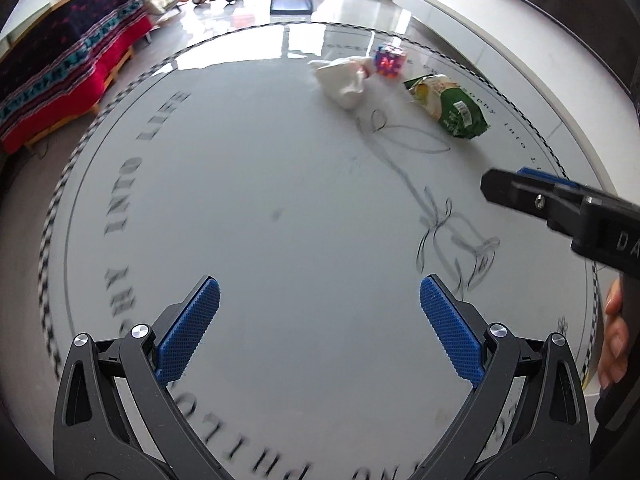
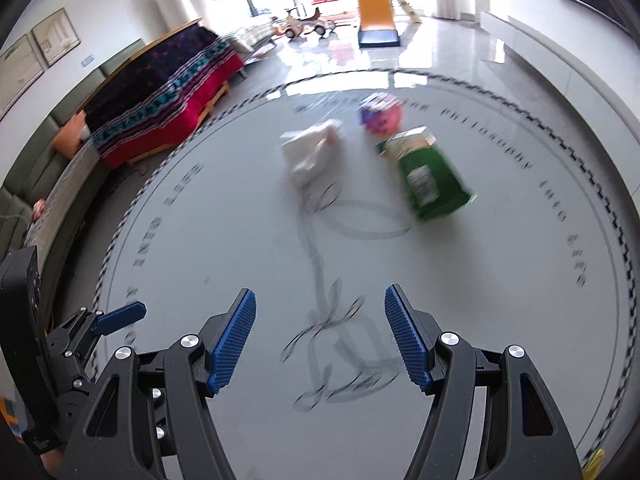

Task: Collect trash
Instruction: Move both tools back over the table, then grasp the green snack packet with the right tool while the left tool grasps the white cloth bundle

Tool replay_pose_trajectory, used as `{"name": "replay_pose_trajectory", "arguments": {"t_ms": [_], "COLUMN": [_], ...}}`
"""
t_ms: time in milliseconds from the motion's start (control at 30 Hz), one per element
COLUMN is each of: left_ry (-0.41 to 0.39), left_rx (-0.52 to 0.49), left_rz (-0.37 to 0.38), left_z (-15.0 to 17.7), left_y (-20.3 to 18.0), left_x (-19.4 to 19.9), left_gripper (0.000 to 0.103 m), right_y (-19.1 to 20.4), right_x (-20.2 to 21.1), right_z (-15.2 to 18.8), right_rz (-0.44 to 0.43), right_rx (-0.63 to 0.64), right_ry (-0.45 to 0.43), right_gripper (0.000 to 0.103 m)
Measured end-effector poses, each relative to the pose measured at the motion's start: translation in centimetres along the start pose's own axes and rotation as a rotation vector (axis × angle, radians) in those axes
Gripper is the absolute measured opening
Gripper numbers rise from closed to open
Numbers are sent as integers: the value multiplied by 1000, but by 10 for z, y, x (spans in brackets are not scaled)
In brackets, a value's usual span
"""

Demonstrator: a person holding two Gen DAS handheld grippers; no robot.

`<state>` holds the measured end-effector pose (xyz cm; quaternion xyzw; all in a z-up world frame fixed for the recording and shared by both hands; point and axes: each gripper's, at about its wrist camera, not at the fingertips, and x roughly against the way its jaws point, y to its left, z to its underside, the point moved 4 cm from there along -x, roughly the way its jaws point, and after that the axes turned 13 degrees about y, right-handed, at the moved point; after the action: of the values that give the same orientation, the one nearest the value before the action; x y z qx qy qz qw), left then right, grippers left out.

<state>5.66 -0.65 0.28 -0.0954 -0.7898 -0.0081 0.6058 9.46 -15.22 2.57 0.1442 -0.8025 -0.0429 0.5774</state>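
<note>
On the round white glass table (image 1: 248, 168) lie a crumpled white tissue wad (image 1: 343, 80), a green snack bag (image 1: 452, 106) and a small colourful cube-shaped box (image 1: 387, 60), all at the far right side. My left gripper (image 1: 320, 292) is open and empty, low over the near table. My right gripper (image 2: 320, 308) is open and empty, with the tissue wad (image 2: 314, 152), green bag (image 2: 428, 176) and colourful box (image 2: 380, 114) well ahead of it. The right gripper also shows in the left wrist view (image 1: 520, 188), seen side-on.
The table (image 2: 200, 240) has printed lettering and a line drawing. A sofa with a red and dark patterned blanket (image 2: 168, 92) stands at left. A toy slide (image 2: 376, 16) and ride-on toys (image 2: 304, 24) stand on the floor beyond. The left gripper shows at the lower left (image 2: 116, 316).
</note>
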Motion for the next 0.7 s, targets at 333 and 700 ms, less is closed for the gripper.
{"name": "replay_pose_trajectory", "arguments": {"t_ms": [333, 700], "left_ry": [24, 32], "left_rx": [-28, -19], "left_rz": [5, -9], "left_z": [-76, -122], "left_y": [-20, -21], "left_x": [-33, -49], "left_gripper": [97, 97], "right_y": [-49, -67], "right_x": [-15, -78], "right_z": [-75, -116], "right_rz": [125, 227], "right_rx": [9, 45], "right_ry": [-17, 89], "right_gripper": [72, 75]}}
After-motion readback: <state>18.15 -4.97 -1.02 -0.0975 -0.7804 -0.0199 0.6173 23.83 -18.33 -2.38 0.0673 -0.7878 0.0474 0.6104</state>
